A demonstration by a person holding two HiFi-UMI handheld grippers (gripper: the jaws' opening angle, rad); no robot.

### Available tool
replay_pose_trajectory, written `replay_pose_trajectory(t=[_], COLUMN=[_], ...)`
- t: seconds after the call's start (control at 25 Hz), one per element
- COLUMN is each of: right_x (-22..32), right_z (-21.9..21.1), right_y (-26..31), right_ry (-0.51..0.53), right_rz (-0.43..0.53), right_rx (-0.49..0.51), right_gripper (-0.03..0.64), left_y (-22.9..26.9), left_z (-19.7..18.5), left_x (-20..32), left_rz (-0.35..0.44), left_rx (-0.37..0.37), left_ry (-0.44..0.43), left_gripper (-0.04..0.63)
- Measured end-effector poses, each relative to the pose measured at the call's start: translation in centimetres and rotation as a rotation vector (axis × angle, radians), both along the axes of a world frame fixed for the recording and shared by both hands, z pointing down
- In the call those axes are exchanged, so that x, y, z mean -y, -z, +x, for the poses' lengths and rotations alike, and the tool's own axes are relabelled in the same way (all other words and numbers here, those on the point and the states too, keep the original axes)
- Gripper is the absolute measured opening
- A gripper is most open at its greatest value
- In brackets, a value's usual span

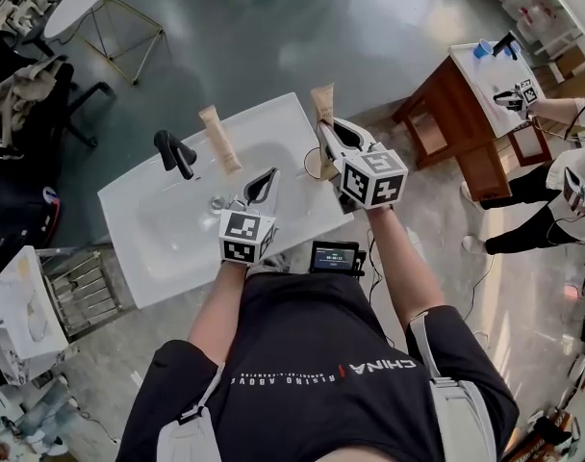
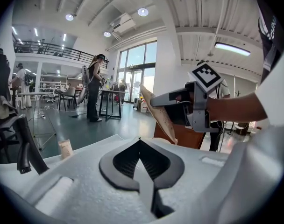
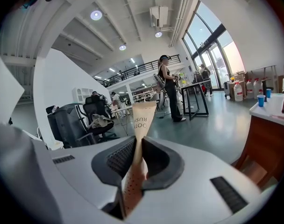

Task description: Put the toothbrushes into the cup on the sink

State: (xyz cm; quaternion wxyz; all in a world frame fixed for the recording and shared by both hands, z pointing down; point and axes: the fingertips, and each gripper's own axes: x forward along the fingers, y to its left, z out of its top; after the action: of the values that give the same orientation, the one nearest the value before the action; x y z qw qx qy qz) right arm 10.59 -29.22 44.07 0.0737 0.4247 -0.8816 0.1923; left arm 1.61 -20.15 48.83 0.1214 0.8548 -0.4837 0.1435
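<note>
A white sink with a black faucet is below me. One beige paper toothbrush packet lies flat on the sink's back rim and shows small in the left gripper view. My right gripper is shut on a second beige packet, held upright above the sink's right end; the packet stands pinched between the jaws. My left gripper hangs over the basin, shut with nothing in it. A thin round rim, perhaps a clear cup, sits under the right gripper.
A small screen device sits at the sink's front edge. To the right, a person stands by a wooden table with a white top. Office chairs and a metal rack are at left.
</note>
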Motion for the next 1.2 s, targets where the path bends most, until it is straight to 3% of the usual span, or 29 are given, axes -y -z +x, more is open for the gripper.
replay_pose_trajectory(t=[0.56,1.2], right_x=[2.0,0.0], right_z=[-0.7,-0.3], right_y=[-3.1,-6.3], right_ry=[-0.044,-0.026], right_rz=[0.012,0.000], right_rx=[0.021,-0.061], right_gripper=[0.054,0.058], left_y=[-2.0,-3.0], left_z=[-0.9,-0.6], left_x=[0.7,1.1], left_rz=[-0.034,-0.060], left_rx=[-0.006,0.001], left_ry=[-0.005,-0.013], left_gripper=[0.003,0.003])
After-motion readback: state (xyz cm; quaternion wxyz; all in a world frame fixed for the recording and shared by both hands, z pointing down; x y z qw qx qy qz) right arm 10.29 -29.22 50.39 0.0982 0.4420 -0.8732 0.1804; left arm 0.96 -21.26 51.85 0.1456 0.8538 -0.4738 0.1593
